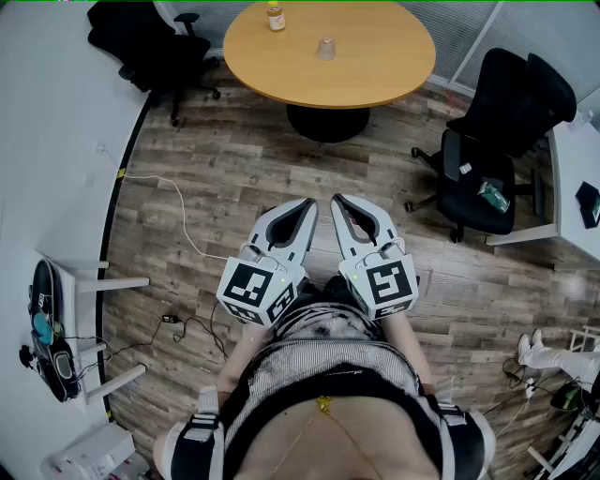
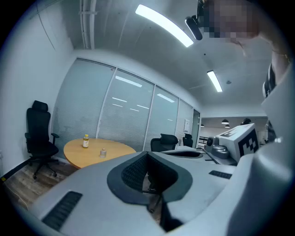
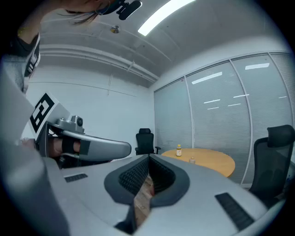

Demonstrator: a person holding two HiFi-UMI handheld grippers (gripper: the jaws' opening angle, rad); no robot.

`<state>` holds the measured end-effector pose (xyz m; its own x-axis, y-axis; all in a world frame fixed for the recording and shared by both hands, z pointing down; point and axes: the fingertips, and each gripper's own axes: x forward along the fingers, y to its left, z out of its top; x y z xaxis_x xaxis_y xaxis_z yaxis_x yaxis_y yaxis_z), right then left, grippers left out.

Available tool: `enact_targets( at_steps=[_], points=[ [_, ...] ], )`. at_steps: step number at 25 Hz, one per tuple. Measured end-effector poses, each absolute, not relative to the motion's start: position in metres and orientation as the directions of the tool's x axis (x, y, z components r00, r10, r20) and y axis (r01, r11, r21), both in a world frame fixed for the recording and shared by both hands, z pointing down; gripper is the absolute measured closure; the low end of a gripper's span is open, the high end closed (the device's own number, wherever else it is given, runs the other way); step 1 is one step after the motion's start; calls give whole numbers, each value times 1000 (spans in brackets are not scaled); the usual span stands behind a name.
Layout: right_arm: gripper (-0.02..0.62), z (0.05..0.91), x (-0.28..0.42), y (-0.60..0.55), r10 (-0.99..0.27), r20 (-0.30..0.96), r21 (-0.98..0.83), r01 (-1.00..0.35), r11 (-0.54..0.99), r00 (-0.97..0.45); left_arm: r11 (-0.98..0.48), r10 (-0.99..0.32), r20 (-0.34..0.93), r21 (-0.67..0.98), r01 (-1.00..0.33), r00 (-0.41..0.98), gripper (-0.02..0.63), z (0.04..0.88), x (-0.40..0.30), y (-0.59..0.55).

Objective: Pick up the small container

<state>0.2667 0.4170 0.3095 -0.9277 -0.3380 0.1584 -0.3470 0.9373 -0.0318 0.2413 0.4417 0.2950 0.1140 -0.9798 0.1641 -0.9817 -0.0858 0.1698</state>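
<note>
The small clear container [image 1: 325,49] stands on the round wooden table [image 1: 375,66] across the room, and it is tiny in the left gripper view [image 2: 103,152] and the right gripper view [image 3: 191,160]. A yellow bottle [image 1: 276,16] stands near it at the table's far edge. My left gripper [image 1: 307,202] and right gripper [image 1: 337,200] are side by side close to the person's body, high above the floor and pointing toward the table. The jaws of both are shut with nothing between them, as the left gripper [image 2: 147,154] and right gripper [image 3: 148,157] show in their own views.
A black office chair [image 1: 159,47] stands left of the table, and another [image 1: 497,141] to its right beside a white desk [image 1: 572,169]. A curved white counter [image 1: 47,141] runs along the left. Cables [image 1: 178,323] lie on the wooden floor.
</note>
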Motion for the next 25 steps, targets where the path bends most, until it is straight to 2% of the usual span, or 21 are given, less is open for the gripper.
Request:
enact_targets(
  at_steps=[8, 13, 25],
  points=[
    [571, 302, 274, 408, -289, 84, -67, -295, 953, -954, -104, -978, 159, 187, -977, 134, 588, 295, 252, 427],
    [571, 309, 288, 400, -303, 96, -79, -310, 947, -948, -114, -975, 162, 205, -972, 149, 588, 299, 262, 422],
    [571, 320, 308, 393, -244, 115, -93, -255, 962, -963, -83, -982, 148, 216, -973, 117, 588, 302, 274, 415]
  ],
)
